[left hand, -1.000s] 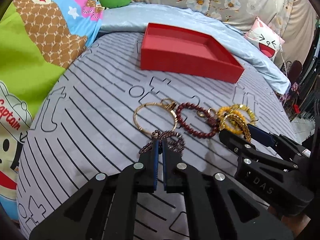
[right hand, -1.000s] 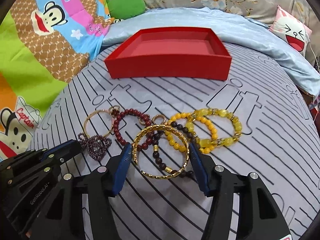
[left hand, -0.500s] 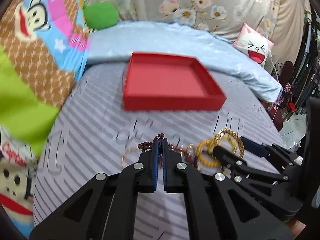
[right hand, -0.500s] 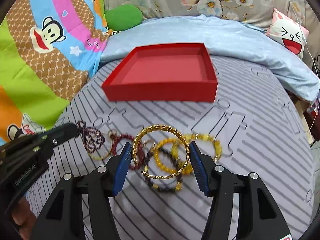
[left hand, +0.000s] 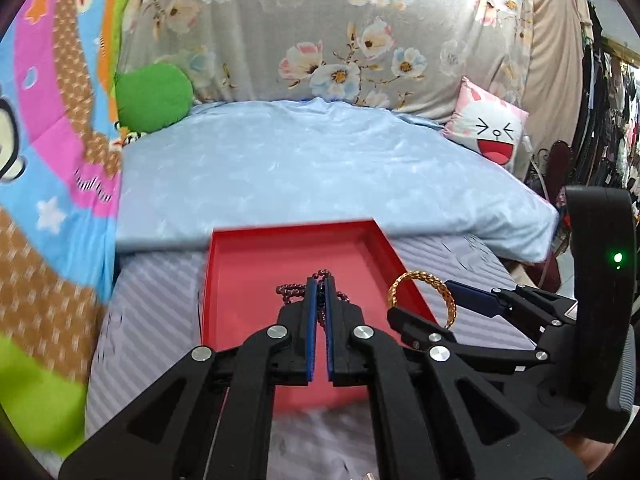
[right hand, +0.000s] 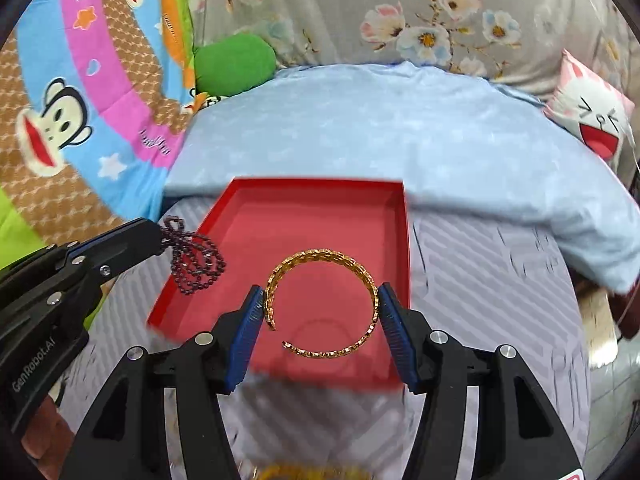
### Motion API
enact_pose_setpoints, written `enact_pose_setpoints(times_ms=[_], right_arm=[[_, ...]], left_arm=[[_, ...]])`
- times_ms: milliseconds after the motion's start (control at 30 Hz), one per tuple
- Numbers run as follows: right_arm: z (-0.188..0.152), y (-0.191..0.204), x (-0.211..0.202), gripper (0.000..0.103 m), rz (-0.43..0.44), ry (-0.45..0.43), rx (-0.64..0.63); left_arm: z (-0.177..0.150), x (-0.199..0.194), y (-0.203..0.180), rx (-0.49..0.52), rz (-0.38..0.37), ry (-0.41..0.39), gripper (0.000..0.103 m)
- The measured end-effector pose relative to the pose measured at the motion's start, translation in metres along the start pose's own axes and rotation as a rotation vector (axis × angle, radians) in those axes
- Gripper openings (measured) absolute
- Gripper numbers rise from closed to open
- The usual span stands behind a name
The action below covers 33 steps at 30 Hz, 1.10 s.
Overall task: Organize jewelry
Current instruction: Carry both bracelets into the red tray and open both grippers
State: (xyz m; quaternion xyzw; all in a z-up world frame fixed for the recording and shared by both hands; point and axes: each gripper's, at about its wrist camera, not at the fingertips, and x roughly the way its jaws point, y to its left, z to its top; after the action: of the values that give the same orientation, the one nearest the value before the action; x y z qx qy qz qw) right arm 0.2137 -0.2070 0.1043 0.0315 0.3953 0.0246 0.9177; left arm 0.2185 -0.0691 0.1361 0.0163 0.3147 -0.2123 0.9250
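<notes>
An empty red tray (left hand: 256, 272) (right hand: 312, 216) lies on the striped grey bedspread. My left gripper (left hand: 319, 280) (right hand: 158, 236) is shut on a dark purple bead bracelet (left hand: 290, 291) (right hand: 196, 258), which dangles over the tray's left part. My right gripper (right hand: 320, 300) (left hand: 420, 298) is shut on a gold open bangle (right hand: 324, 306) (left hand: 424, 288), its blue pads pressing both sides of the ring. The bangle hangs above the tray's near right part. A blurred bit of yellow bead jewelry (right hand: 304, 472) shows at the bottom edge of the right wrist view.
A pale blue quilt (left hand: 320, 176) lies folded just behind the tray. A green cushion (left hand: 154, 96), a cartoon-face pillow (left hand: 492, 132) and a bright monkey-print blanket (right hand: 60, 120) line the back and left. A black chair back (left hand: 600, 240) stands at the right.
Both grippers have lifted off the bedspread and moved forward, carrying the purple bead bracelet and the gold bangle from the jewelry pile to above the red tray.
</notes>
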Motion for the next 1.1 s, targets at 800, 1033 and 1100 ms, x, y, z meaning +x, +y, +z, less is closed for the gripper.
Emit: enact_pose_setpoints(times_ms=[800, 1033, 1100], right_arm=[[0.053, -0.015, 0.155, 0.061, -0.01, 0.216, 0.01], [0.04, -0.017, 0.108, 0.067, 0.011, 0.153, 0.046], [0.031, -0.018, 0.085, 0.068, 0.024, 0.134, 0.058]], left_arm=[[0.025, 0.151, 0.059, -0.05, 0.047, 0.162, 0.007], [0.015, 0.108, 0.064, -0.063, 0.053, 0.126, 0.034], [0.01, 0.09, 0.065, -0.065, 0.053, 0.109, 0.035]])
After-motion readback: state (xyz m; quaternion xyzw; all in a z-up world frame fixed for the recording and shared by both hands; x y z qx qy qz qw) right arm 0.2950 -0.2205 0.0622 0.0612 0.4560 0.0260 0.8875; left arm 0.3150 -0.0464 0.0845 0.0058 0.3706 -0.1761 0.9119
